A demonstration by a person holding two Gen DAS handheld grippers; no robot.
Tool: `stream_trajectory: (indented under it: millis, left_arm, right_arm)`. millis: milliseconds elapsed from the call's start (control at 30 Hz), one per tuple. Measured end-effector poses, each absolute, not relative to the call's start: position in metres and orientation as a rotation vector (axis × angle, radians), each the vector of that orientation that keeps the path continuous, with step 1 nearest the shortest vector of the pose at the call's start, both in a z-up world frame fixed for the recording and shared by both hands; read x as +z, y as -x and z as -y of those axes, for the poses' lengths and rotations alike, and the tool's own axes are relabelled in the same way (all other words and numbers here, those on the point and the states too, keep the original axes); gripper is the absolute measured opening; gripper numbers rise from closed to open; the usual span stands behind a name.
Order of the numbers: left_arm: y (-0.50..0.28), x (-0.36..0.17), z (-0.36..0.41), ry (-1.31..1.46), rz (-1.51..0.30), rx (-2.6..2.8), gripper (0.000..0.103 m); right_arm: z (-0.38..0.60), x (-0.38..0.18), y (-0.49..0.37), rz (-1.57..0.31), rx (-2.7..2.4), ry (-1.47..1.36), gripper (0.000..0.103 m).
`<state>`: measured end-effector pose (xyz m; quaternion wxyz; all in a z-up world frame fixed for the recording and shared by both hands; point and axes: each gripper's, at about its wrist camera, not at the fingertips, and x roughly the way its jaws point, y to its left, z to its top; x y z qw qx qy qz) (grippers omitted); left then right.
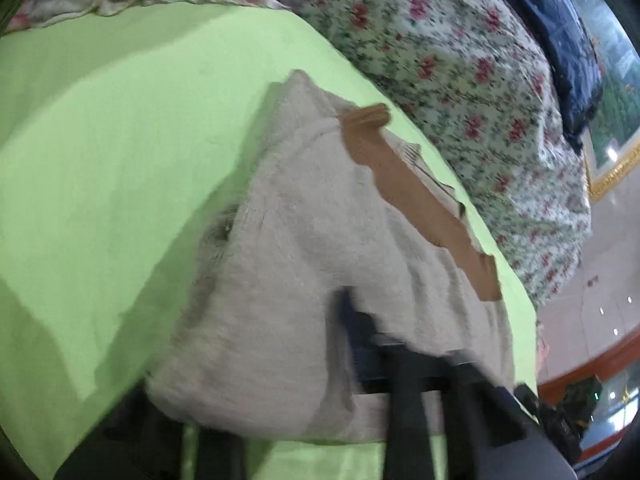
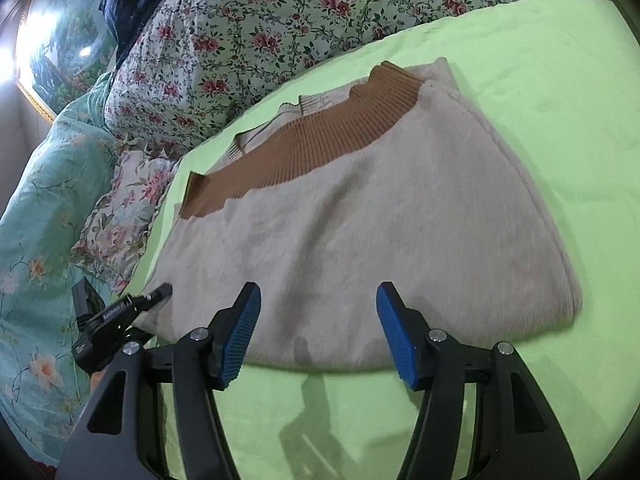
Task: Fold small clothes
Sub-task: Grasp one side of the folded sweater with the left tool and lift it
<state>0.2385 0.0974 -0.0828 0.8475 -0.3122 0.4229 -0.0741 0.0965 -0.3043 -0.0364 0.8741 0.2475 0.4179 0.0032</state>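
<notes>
1. Our right gripper [image 2: 318, 330] gapes wide at lower centre, its blue pads [image 2: 242, 332] just over the near hem.
2. Our left gripper [image 1: 400, 360] is blurred; we cannot tell its state.
3. The folded fuzzy beige sweater with brown ribbed band [image 2: 360, 216] lies mid-frame on the lime-green bedsheet [image 2: 540, 80].
4. A floral quilt [image 2: 260, 32] fills the upper frame.

A fuzzy beige knitted sweater [image 2: 360, 232] [image 1: 320, 240] with a ribbed brown band [image 2: 312, 144] [image 1: 420, 200] lies flat and folded in front of me; its brown ribbed edge runs along the far side, its smooth folded edge along the near side.
</notes>
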Motion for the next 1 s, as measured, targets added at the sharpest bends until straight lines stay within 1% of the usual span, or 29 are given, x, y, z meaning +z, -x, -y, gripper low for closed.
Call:
stream_trajectory:
  millis: [100, 200, 267, 367, 433, 467, 500, 667, 833, 867, 900, 933, 967, 1000]
  left_arm:
    - [-0.238, -0.060, -0.082, 0.564, -0.855, -0.177, 0.008]
    - [-0.237, -0.030, -0.055, 0.490, -0.804, -0.247, 0.008]
    - [-0.236, -0.011, -0.027, 0.427, -0.780, -0.308, 0.008]
    - [-0.235, 0.003, 0.022, 0.302, -0.774, -0.373, 0.008]
    - [-0.234, 0.000, 0.058, 0.203, -0.775, -0.395, 0.008]
    - [-0.234, -0.003, 0.071, 0.172, -0.778, -0.404, 0.008]
    - [-0.234, -0.007, 0.083, 0.149, -0.784, -0.415, 0.008]
    - [-0.235, -0.032, 0.115, 0.101, -0.829, -0.470, 0.008]
    - [-0.237, -0.037, 0.118, 0.103, -0.828, -0.490, 0.008]
    - [-0.236, -0.037, 0.117, 0.100, -0.829, -0.492, 0.008]
    - [-0.235, -0.038, 0.117, 0.097, -0.830, -0.493, 0.008]
    - [-0.234, -0.038, 0.116, 0.091, -0.830, -0.493, 0.008]
    - [-0.233, -0.038, 0.117, 0.081, -0.830, -0.492, 0.008]
    - [-0.231, -0.037, 0.117, 0.074, -0.828, -0.491, 0.008]
  right_arm:
    - [0.316, -0.030, -0.109, -0.865, 0.010, -0.517, 0.061]
    - [0.327, -0.016, -0.120, -0.843, 0.009, -0.509, 0.061]
    - [0.332, -0.010, -0.127, -0.844, 0.027, -0.515, 0.061]
    - [0.342, -0.004, -0.141, -0.846, 0.096, -0.587, 0.061]
    - [0.346, -0.004, -0.153, -0.863, 0.136, -0.630, 0.065]
    - [0.344, -0.004, -0.158, -0.873, 0.155, -0.639, 0.072]
    - [0.342, -0.005, -0.167, -0.886, 0.192, -0.653, 0.077]
    - [0.332, -0.026, -0.208, -0.949, 0.339, -0.745, 0.079]
    - [0.304, -0.054, -0.258, -1.053, 0.399, -0.716, 0.079]
    - [0.298, -0.056, -0.266, -1.054, 0.415, -0.714, 0.077]
    - [0.292, -0.057, -0.274, -1.047, 0.432, -0.714, 0.069]
    - [0.285, -0.057, -0.282, -1.041, 0.447, -0.706, 0.064]
    - [0.279, -0.056, -0.289, -1.039, 0.450, -0.693, 0.055]
    - [0.273, -0.054, -0.296, -1.040, 0.441, -0.663, 0.040]
